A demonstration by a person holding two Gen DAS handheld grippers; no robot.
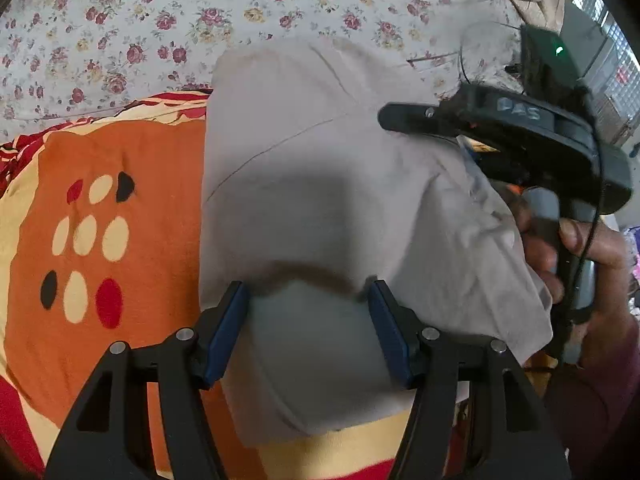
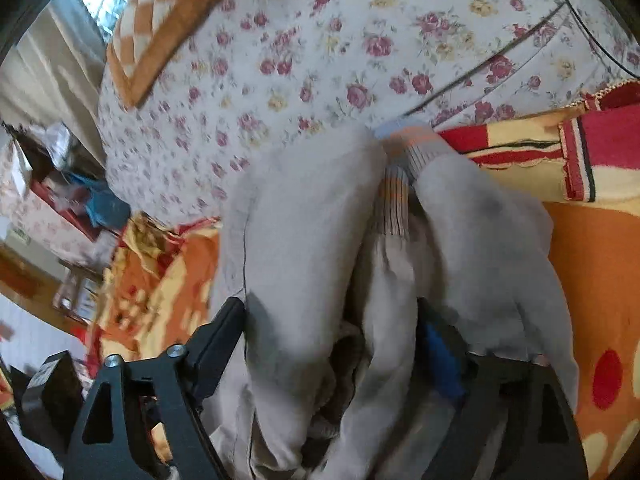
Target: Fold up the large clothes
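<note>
Two claws were at work on one pale grey garment (image 1: 304, 128), which lay on an orange patterned blanket (image 1: 120, 168) on a bed with a flowery sheet (image 1: 160, 8). The left claw (image 1: 308, 296) stood spread wide over the cloth, pinching nothing. The right claw (image 2: 332, 320) had bunched cloth between its fingers, pinching the garment.

bedsheet (image 1: 200, 8) free beyond, pillow (image 2: 160, 28) far
</note>
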